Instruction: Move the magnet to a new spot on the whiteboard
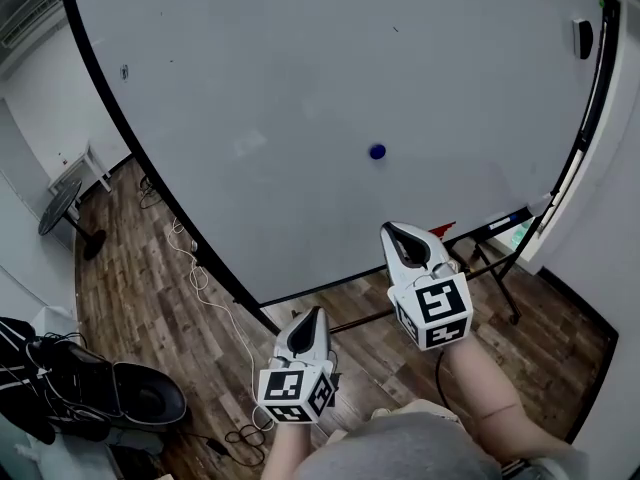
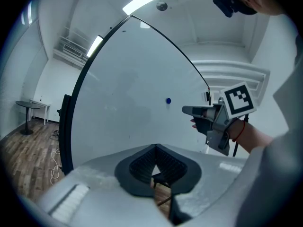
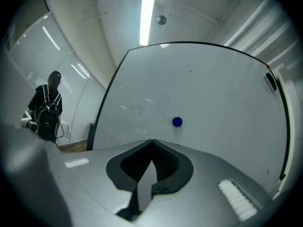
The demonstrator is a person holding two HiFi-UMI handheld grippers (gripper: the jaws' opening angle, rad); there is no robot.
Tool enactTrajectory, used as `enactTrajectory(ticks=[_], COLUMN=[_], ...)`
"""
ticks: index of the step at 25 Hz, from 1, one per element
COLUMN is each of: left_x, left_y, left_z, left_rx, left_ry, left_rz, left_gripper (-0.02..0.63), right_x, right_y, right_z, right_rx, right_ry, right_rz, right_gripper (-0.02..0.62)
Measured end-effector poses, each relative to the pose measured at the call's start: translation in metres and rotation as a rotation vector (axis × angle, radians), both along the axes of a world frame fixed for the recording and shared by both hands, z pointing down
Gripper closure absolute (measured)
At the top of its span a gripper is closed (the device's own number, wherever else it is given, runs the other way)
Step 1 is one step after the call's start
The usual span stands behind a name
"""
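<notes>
A small round blue magnet [image 1: 377, 151] sticks to the large whiteboard [image 1: 300, 88], right of its middle; it also shows as the blue magnet [image 3: 177, 122] in the right gripper view and the blue magnet [image 2: 168, 100] in the left gripper view. My right gripper [image 1: 392, 230] is held up below the magnet, well short of the board, jaws shut with nothing between them. My left gripper [image 1: 317, 311] hangs lower and further left, also shut and empty. From the left gripper view the right gripper [image 2: 185, 110] shows in profile, apart from the board.
A black eraser [image 1: 583, 38] sits at the board's top right. Markers lie on the tray [image 1: 505, 223] at the board's lower edge. White cables [image 1: 205, 283] trail over the wooden floor. A black bag [image 1: 90, 388] lies at lower left. A person with a backpack [image 3: 46, 109] stands far left.
</notes>
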State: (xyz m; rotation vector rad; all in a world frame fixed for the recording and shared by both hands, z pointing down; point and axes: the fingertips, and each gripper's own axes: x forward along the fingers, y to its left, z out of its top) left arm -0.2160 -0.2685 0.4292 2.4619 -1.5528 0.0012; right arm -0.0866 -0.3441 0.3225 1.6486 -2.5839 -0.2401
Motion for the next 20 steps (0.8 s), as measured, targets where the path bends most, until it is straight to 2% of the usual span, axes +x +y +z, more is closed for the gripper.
enactTrajectory(ticks=[13,20], left_x=[-0.01,-0.009], left_y=[-0.023,-0.026], left_z=[0.005,0.01], left_rx=[0.005,-0.002], left_ry=[0.013,0.014], left_rz=[-0.071,-0.083], left_gripper=[0.603,0.603], right_x=[0.009,0.014], right_y=[-0.074,-0.092], right_z=[-0.036,-0.051], right_rx=[0.033,0.041], right_ry=[0.037,0.035], right_rz=[0.06,0.07], right_gripper=[0.591,0.5])
